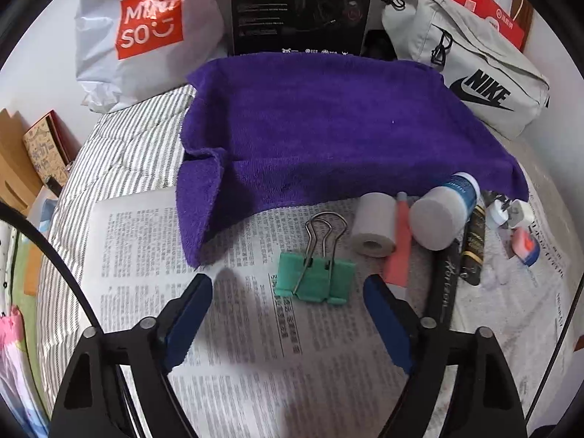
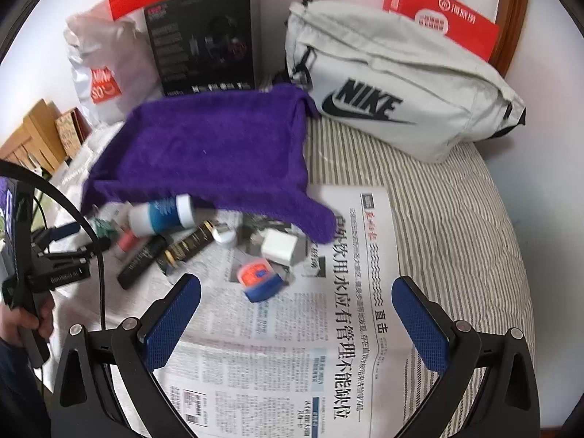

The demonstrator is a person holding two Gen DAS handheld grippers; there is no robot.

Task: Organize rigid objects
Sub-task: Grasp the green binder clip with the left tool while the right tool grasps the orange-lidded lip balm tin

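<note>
Small objects lie on a newspaper (image 1: 233,328) in front of a purple towel (image 1: 328,127). In the left wrist view, a green binder clip (image 1: 315,277) lies just ahead of my open, empty left gripper (image 1: 288,292). Right of it are a tape roll (image 1: 374,228), a pink tube (image 1: 399,252), a white and blue bottle (image 1: 443,215) and dark tubes (image 1: 474,244). In the right wrist view, my right gripper (image 2: 295,299) is open and empty just behind an orange and blue case (image 2: 261,279). A white charger (image 2: 279,246) and the bottle (image 2: 162,215) lie beyond.
A grey Nike bag (image 2: 394,98) lies at the back right on the striped bedding (image 2: 456,219). A black box (image 2: 204,36), a Miniso bag (image 1: 146,33) and red paper bags (image 2: 441,14) stand against the wall. My left gripper and hand show at the left of the right wrist view (image 2: 54,273).
</note>
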